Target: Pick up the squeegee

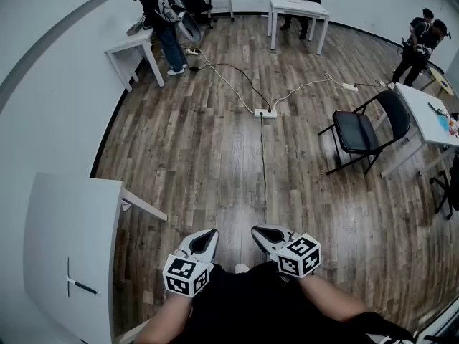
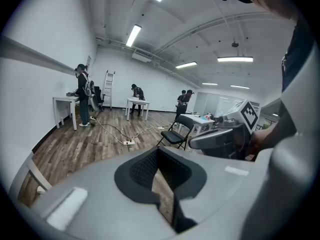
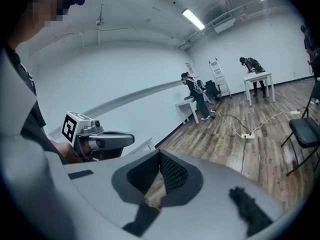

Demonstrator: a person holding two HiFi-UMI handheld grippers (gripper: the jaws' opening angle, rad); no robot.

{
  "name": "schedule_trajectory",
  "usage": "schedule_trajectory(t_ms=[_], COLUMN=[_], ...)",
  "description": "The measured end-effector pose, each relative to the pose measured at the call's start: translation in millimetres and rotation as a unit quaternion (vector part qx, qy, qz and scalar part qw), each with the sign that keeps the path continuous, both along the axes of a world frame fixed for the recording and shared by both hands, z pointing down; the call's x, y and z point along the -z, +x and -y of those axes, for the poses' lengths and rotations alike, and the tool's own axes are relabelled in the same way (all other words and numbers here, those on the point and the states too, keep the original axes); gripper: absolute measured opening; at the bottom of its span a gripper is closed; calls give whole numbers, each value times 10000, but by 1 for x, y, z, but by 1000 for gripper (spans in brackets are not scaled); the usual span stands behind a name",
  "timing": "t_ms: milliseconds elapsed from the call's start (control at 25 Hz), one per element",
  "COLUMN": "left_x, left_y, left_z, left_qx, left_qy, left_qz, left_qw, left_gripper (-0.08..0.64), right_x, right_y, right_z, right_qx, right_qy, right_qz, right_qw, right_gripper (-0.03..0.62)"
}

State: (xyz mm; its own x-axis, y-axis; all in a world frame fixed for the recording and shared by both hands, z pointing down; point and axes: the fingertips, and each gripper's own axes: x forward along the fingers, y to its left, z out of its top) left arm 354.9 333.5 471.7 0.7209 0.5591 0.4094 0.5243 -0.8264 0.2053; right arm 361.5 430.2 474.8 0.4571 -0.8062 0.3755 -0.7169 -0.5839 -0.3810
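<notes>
- Head view: the squeegee point(image 1: 74, 284) lies on the white table point(image 1: 50, 221) at lower left, well apart from both grippers. The left gripper point(image 1: 210, 233) and right gripper point(image 1: 257, 231) hang side by side over the wood floor point(image 1: 215, 142).
- Left gripper view: its jaws are clenched tip to tip with nothing between them. The right gripper shows at the right, and a black chair point(image 2: 176, 134) stands beyond.
- Right gripper view: its jaws are pressed together and empty. The left gripper shows at the left.

- Open lab/office workspace: white tables point(image 1: 287, 7), black folding chair point(image 1: 356, 131).
- Wood plank floor point(image 1: 201, 156), power strip point(image 1: 265, 112) with trailing cables point(image 1: 231, 83).
- Strip lights point(image 2: 133, 35) overhead, ladder point(image 2: 108, 86) by far wall, people point(image 1: 159, 16) at tables.
</notes>
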Motion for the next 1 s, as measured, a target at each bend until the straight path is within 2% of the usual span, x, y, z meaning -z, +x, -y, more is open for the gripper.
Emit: schedule_trajectory(t_ms=[560, 1000], left_x=[-5, -2], left_y=[-16, -43], left_z=[36, 75], left_qx=[741, 1554], left_qy=[-31, 123], left_qz=[-167, -106], left_qw=[9971, 9877], left_gripper=[8, 8], right_x=[-6, -8], right_y=[-5, -15], right_z=[22, 60], right_qx=[409, 1153], right_qy=[59, 164], right_qz=[-9, 24], right_qw=[9991, 9932], right_gripper=[5, 5])
